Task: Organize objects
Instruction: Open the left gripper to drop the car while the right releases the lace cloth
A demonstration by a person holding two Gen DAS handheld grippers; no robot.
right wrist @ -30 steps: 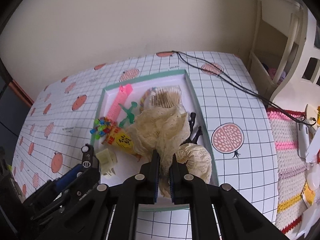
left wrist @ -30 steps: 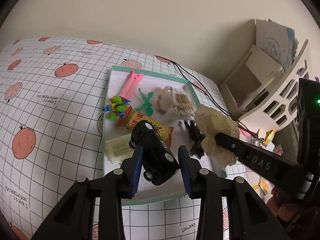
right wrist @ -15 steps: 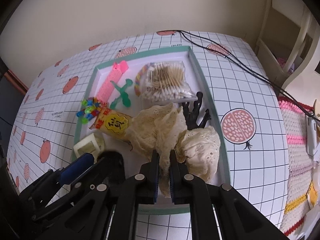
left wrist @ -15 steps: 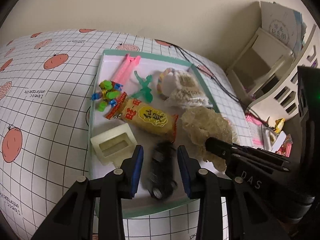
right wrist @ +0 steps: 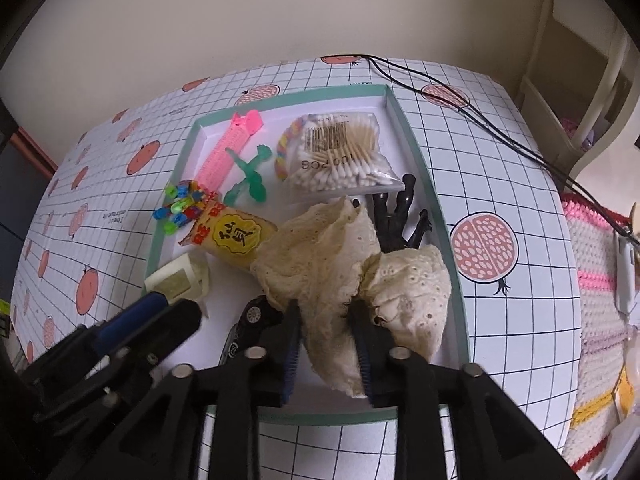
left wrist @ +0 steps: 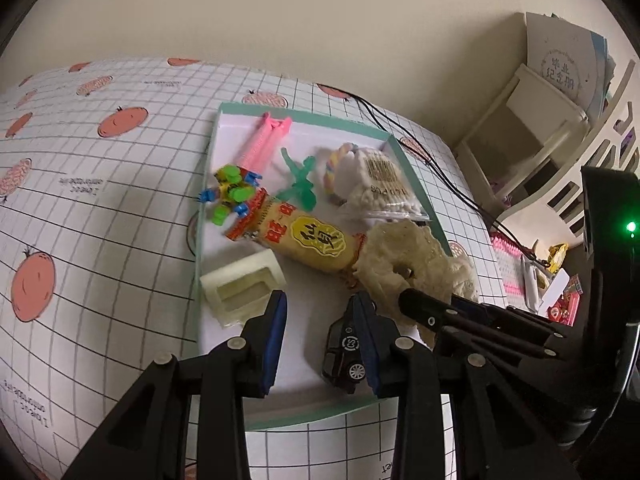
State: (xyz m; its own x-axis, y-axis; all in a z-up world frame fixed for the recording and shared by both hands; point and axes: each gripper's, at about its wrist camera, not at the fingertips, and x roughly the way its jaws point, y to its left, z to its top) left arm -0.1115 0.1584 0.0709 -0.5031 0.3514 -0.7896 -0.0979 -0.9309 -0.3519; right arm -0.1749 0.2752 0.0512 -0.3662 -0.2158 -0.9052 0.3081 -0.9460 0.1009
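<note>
- Left wrist view: the left claw (left wrist: 318, 312) hangs with its jaws spread wide and nothing between them, over the near part of the green-rimmed tray (left wrist: 414, 184) on the checked surface (left wrist: 100, 208).
- The black toy car (left wrist: 344, 354) lies in the tray's near end, against the claw's right finger.
- Also in the tray: cream box (left wrist: 242, 286), snack packet (left wrist: 308, 240), green figure (left wrist: 300, 178), pink comb (left wrist: 264, 140), cotton swab bag (right wrist: 340, 156), black figure (right wrist: 398, 212).
- Right wrist view: the right claw (right wrist: 326, 316) stands parted around the cream lace cloth (right wrist: 332, 256), which lies in the tray's near right corner; whether it grips, I cannot tell.
</note>
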